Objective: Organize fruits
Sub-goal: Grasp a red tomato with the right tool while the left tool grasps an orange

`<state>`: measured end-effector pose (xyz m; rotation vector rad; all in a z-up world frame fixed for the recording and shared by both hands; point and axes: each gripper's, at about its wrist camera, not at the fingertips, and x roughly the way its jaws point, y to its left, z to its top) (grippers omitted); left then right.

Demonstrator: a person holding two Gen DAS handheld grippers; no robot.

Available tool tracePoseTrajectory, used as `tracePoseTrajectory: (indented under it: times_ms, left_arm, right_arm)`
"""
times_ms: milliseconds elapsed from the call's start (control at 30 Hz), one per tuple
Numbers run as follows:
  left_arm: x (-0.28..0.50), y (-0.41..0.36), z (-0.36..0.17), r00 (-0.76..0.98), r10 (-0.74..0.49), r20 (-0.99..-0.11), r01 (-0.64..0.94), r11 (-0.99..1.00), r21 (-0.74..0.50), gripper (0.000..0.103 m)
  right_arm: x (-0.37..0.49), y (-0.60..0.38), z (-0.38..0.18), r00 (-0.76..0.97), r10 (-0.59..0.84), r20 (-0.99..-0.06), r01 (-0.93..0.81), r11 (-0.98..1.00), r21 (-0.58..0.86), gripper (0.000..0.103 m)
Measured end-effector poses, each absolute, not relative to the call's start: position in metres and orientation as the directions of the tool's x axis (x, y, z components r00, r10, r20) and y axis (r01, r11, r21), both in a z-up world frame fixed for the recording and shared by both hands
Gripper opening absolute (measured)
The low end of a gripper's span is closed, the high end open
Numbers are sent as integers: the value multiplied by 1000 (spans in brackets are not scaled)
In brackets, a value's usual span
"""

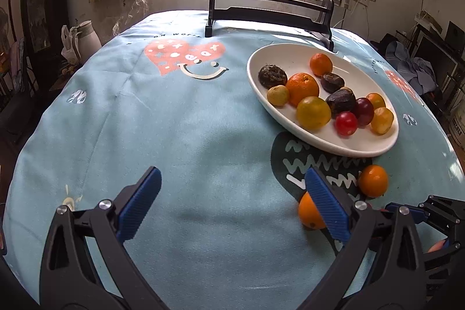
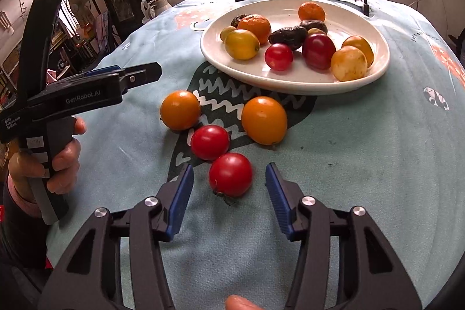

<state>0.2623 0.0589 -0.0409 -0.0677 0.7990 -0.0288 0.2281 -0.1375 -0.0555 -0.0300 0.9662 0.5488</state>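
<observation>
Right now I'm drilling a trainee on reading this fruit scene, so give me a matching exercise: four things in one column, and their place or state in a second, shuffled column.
Things:
1. nearest round red tomato
2. white oval ceramic plate
3. left tool
4. large orange citrus fruit

Places or states:
A. open, nothing between its blue pads
B. on the plate, beside dark wrinkled fruits
C. on the blue cloth, between the right tool's open pads, not gripped
D. holding mixed fruit, in front of the dark wooden stand

Pairs: 1-C, 2-D, 3-A, 4-B
</observation>
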Motion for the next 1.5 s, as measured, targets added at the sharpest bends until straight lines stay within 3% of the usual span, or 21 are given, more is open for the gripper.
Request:
tracePoseTrajectory:
  times_ms: [233,367,467,600,633,800,867,1167,1367,1500]
  left_arm:
    - [263,59,-41,696,-51,-717,0,997,-72,101]
    - [263,59,-42,694,-49,-718,-2,997,-71,101]
    - [263,60,-43,689,-57,-723,1,997,-77,101]
    - [260,49,-43,671,-165,-723,113,986,-121,99]
    - [257,43,-42,669,-194,-718,160,980,-116,97]
    - [246,6,-48,623,-264,-737,335,941,-54,60]
    - [248,3,-54,598,-269,-755,345,937,-61,51]
    - [255,2,-64,564,-288,-774,340,935,-100,49]
    - [258,0,-69,552,-281,-785,341,935,-95,39]
    - [258,0,-69,555,-279,-784,342,935,-91,39]
  right_arm:
    - [230,-131,-58,419,439,-795,-473,853,221,47]
    - [232,-136,-59,419,443,-793,-451,859,242,32]
    - [236,-145,-60,420,458,-784,-419,864,280,30]
    - [238,-166,-52,488,456,-744,-349,884,312,30]
    - [239,-171,-49,515,445,-733,-326,892,312,30]
    - [245,-190,-50,544,419,-727,-238,908,345,30]
    - [247,-192,-52,544,408,-733,-225,913,341,30]
    - [246,-190,-52,547,401,-735,-230,916,329,30]
    - [245,-190,-51,551,396,-735,-230,918,323,30]
    - [246,-190,-52,552,391,-737,-229,920,317,30]
